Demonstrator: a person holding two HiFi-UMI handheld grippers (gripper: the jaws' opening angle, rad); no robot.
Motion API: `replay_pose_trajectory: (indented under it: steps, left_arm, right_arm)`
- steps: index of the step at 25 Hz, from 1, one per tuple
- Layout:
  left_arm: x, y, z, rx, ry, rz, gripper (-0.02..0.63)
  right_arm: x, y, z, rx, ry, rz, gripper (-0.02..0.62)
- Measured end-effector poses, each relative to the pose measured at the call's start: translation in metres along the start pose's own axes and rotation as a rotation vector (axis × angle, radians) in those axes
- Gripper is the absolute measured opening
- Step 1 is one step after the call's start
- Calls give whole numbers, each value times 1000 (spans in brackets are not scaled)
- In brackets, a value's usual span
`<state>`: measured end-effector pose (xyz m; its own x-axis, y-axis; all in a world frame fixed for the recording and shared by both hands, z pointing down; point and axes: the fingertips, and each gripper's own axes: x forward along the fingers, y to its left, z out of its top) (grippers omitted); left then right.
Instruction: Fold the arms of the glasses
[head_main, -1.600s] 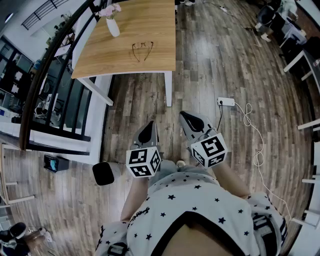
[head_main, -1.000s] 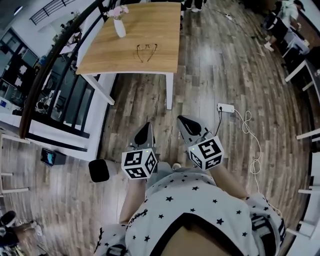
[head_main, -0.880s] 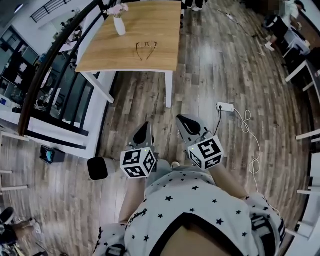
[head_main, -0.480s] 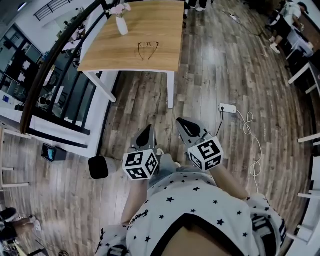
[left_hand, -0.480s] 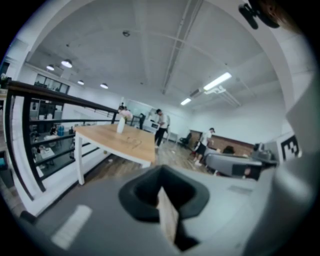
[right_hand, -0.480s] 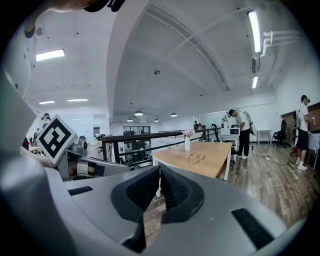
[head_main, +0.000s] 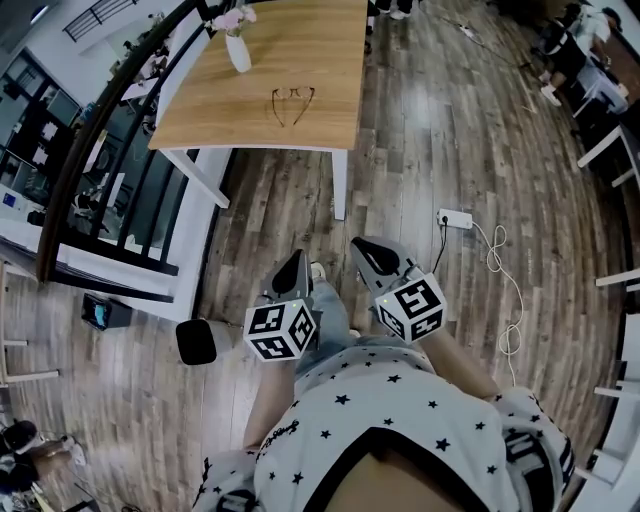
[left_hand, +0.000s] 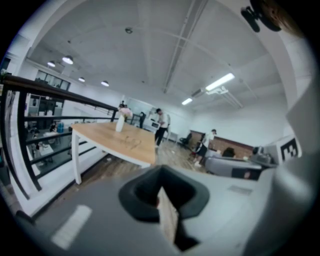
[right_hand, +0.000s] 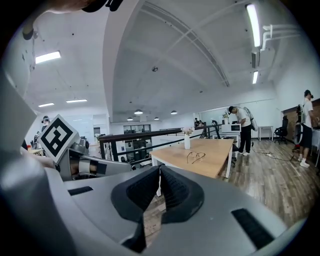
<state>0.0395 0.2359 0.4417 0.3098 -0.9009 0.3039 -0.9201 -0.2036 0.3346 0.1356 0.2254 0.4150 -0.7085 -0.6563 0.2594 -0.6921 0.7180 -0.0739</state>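
Located the wooden tabletop at the upper left of the head view, well ahead across the plank floor. Noted a white vase of flowers near its far left corner. Found the glasses lying flat on the tabletop to the right of the vase and apart from it, with both arms unfolded and pointing toward the near edge.

Noted the left claw held low in front of the body, fully closed, with nothing gripped. Noted the right claw near it, tips likewise pressed together and empty. Confirmed both well short of the tabletop, with no contact made with the glasses. Observed a white power strip with a trailing cable on the floor further right.

Judged the glasses light, thin-framed, fragile at the hinges and lenses, and likely to slide on the smooth wood. Recommended steadying the front frame at the bridge or an outer corner with one claw. Recommended swinging each arm inward with the other claw, taken near mid-length, with gentle force and clear of the lenses.
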Motion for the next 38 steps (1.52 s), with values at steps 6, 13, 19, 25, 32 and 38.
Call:
replay_pose_trajectory:
  steps: [6, 13, 19, 25, 32, 38]
  left_arm:
    - [39, 13, 14, 8, 13, -22, 6]
    - [85, 37, 36, 20, 25, -36, 7]
    - [125, 70, 57, 4, 37, -24, 8]
    - [162, 98, 81, -13, 47, -28, 8]
    - [204, 129, 108, -12, 55, -45, 8]
    - [234, 161, 122, -9, 61, -57, 8]
  right_arm:
    - [32, -29, 9, 9, 2, -22, 18]
    - [78, -61, 23, 27, 4, -36, 18]
    - [125, -84, 40, 10, 13, -32, 18]
    - [172, -106, 61, 3, 20, -32, 18]
    - [226, -128, 82, 2, 20, -42, 18]
    - [272, -141, 89, 13, 16, -52, 18]
